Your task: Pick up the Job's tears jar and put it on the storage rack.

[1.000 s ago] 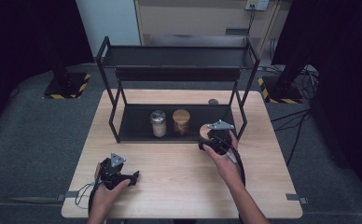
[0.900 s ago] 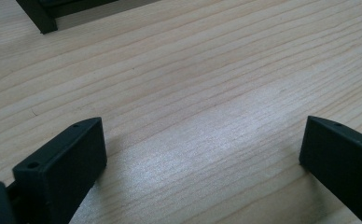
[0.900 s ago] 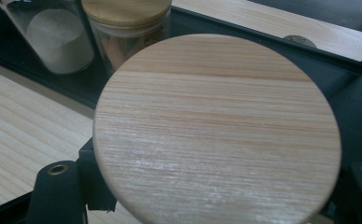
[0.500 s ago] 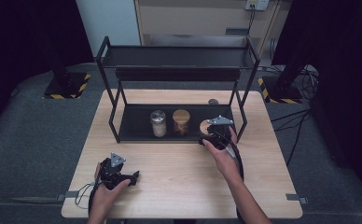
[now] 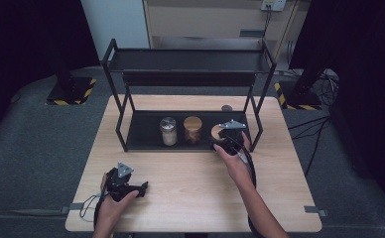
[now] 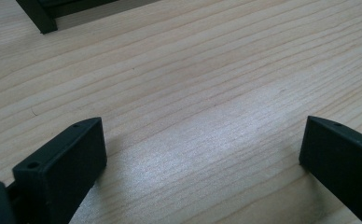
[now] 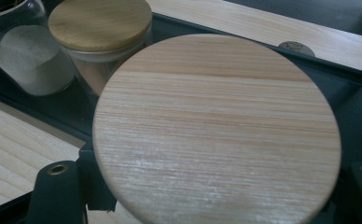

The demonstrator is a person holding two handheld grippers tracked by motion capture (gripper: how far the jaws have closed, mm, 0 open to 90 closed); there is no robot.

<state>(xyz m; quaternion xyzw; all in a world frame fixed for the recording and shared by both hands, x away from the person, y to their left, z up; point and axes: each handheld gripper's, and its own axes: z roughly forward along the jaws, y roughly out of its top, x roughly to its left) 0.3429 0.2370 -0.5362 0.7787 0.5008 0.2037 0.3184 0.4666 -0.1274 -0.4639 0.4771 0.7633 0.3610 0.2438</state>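
Two grippers are mine. Nearest me, my left gripper (image 5: pixel 140 188) lies on the table (image 5: pixel 190 198) well in front of the rack (image 5: pixel 126 111), jaws spread wide over bare wood, exactly where it was a second ago. Farther off, my right gripper (image 5: pixel 222 140) is clamped on a wooden-lidded jar (image 7: pixel 216 126), which has edged forward onto the rack's lower shelf, just beside the bamboo-lidded jar (image 5: pixel 192 129). Beyond that stands the metal-capped jar (image 5: pixel 168 131).
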